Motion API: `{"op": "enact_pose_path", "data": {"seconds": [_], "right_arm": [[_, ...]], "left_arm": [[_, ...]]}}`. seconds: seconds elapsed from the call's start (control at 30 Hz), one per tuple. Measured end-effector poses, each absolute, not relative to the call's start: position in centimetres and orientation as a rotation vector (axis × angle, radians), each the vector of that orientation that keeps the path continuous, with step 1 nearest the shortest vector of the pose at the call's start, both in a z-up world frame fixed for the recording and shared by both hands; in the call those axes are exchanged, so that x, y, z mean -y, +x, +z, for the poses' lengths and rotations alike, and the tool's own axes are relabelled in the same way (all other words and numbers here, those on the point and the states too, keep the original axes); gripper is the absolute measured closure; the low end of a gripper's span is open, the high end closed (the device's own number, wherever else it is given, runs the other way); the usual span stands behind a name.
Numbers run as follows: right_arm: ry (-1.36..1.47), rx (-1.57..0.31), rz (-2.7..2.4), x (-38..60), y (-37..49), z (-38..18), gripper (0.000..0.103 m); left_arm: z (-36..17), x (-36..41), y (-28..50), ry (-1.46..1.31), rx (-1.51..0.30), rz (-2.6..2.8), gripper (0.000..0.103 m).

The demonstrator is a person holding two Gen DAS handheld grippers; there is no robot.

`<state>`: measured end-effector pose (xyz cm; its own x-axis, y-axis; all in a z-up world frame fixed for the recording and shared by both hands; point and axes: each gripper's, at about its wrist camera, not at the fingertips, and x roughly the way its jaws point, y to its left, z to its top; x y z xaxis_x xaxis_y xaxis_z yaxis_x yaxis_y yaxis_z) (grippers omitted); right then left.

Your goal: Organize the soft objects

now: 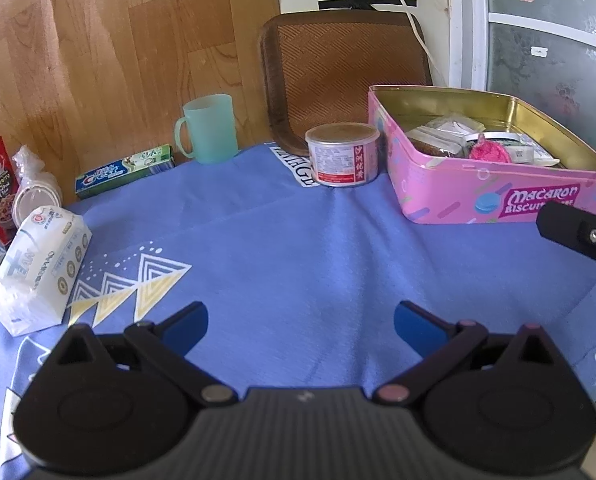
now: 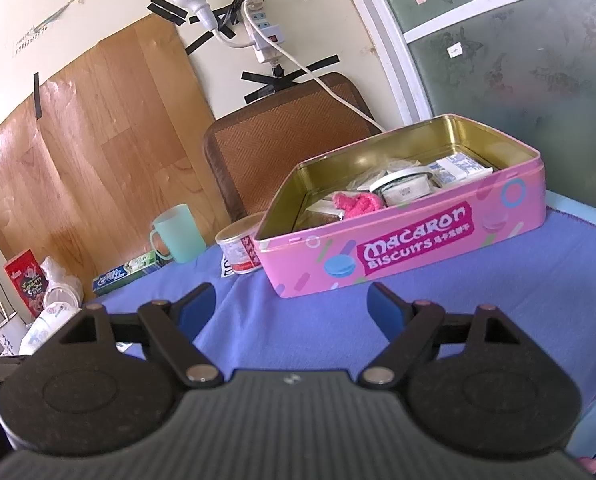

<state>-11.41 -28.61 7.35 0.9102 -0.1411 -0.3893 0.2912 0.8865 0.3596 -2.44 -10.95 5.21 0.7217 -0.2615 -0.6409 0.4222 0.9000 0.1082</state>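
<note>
1. In the left wrist view, the left tongs are seen wide open above the blue cloth on the worktop, and nothing is held between the blue fingertips.
2. A white tissue pack is laid on the cloth at the near left, well apart from the tongs.
3. The pink biscuit tin is placed at the far right, without lid; a pink soft object is seen inside it among wrapped packets.
4. A small can is set just left of the tin, and a green mug and a toothpaste box are found further left.
5. In the right wrist view, the right tongs are also spread wide and empty, near the pink biscuit tin.
6. The pink soft object is seen in the tin beside a round white container.
</note>
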Motion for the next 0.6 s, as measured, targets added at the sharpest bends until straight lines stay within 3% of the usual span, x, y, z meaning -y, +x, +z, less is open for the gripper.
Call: {"op": "enact_pose_path", "data": {"seconds": [0.6], "right_arm": [[0.424, -0.370, -0.227, 28.35, -11.25, 7.24, 0.018]], "left_arm": [[5.36, 10.13, -1.88, 0.239, -0.655, -0.353, 0.000]]}}
